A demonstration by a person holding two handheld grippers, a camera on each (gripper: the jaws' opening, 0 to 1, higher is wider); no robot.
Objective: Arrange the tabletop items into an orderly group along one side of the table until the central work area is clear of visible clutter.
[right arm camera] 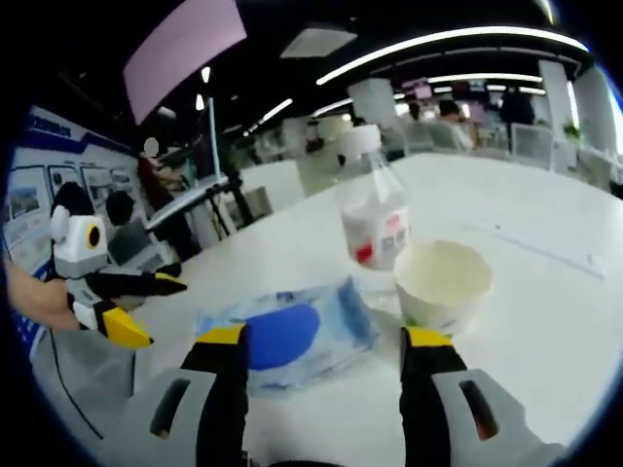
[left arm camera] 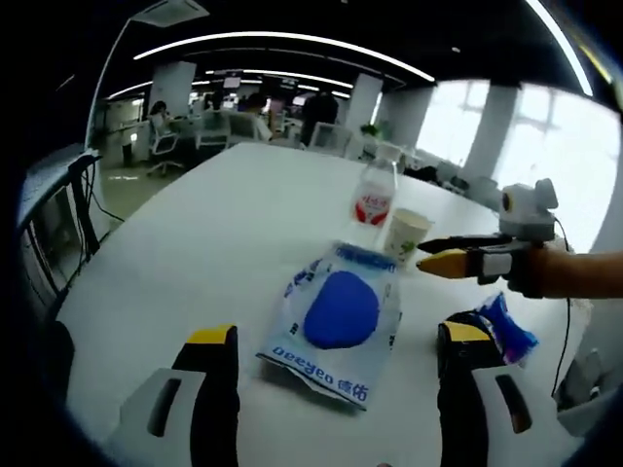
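Observation:
A clear plastic packet (left arm camera: pixel 336 316) with a blue pad inside and blue print lies flat on the white table (left arm camera: pixel 195 243), just ahead of my open left gripper (left arm camera: pixel 336 336). Beyond it stand a small bottle (left arm camera: pixel 375 195) with a red label and white cap and a paper cup (left arm camera: pixel 406 233), close together. A crumpled blue wrapper (left arm camera: pixel 504 326) lies at the right by my right jaw. My right gripper (left arm camera: pixel 438 255) reaches in from the right beside the cup. In the right gripper view it (right arm camera: pixel 325 338) stands open before the packet (right arm camera: pixel 287 336), with the bottle (right arm camera: pixel 373 209) and cup (right arm camera: pixel 443 282) behind; my left gripper (right arm camera: pixel 156 311) is open at the left.
The table's left edge (left arm camera: pixel 107 243) drops to the floor, where a dark chair (left arm camera: pixel 58 219) stands. Office chairs (left arm camera: pixel 209 131) and seated people are past the far end. A broad stretch of bare tabletop (right arm camera: pixel 545 224) lies behind the cup.

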